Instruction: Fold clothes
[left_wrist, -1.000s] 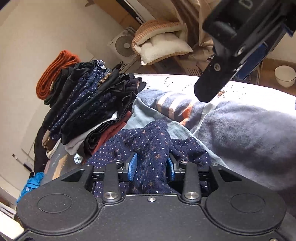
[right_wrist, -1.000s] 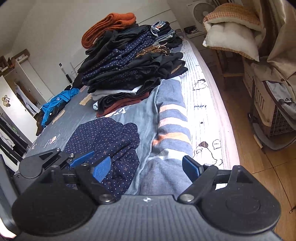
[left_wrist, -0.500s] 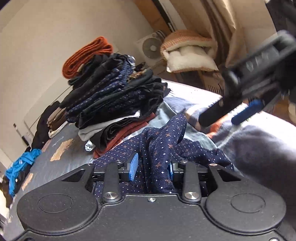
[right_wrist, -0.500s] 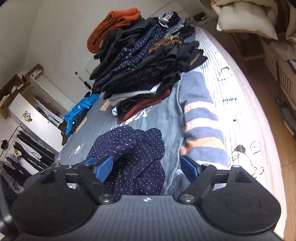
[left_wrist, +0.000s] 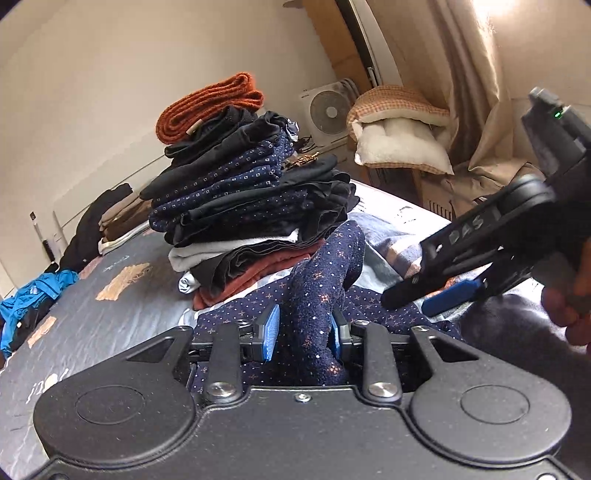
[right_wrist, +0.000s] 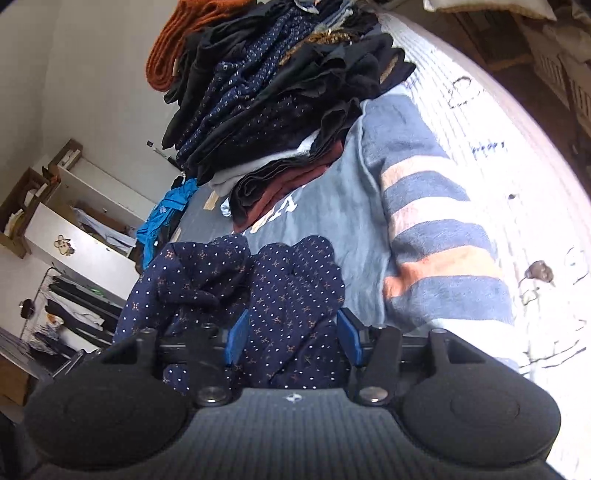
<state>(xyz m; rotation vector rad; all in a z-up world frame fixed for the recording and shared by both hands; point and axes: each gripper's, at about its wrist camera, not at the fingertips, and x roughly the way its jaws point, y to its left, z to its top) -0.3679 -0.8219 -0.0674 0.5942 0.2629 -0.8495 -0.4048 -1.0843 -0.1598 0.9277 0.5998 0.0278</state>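
Navy dotted fabric is the working piece: a crumpled navy garment (left_wrist: 325, 280) lying on the bed (left_wrist: 92, 295), in front of the stack of folded clothes (left_wrist: 251, 206).

Left wrist view. The left gripper (left_wrist: 303, 334) has a rolled-up bunch of the navy garment pinched between its blue pads, jaws narrow, with the cloth standing up out of them like a ridge. The right gripper (left_wrist: 428, 299) comes in from the right edge, tips low over the same garment; a person's hand (left_wrist: 569, 295) holds it. From this side I cannot tell whether its pads touch the cloth.

Right wrist view. The right gripper (right_wrist: 293, 338) straddles a fold of the navy garment (right_wrist: 291, 291). Its jaws have just been closing, and the cloth sits between the pads, which look close to it on both sides; firm contact is not certain, so I read it as not yet gripped.

Judgement: pick-up step, before any fold is made. Next the right needs a sure pinch, then both hands lift and spread the piece to find its edges.

Unclear: the garment's type, hems and corners are lost in the crumple; its near part is hidden under both gripper bodies. The left gripper is not seen in the right view.
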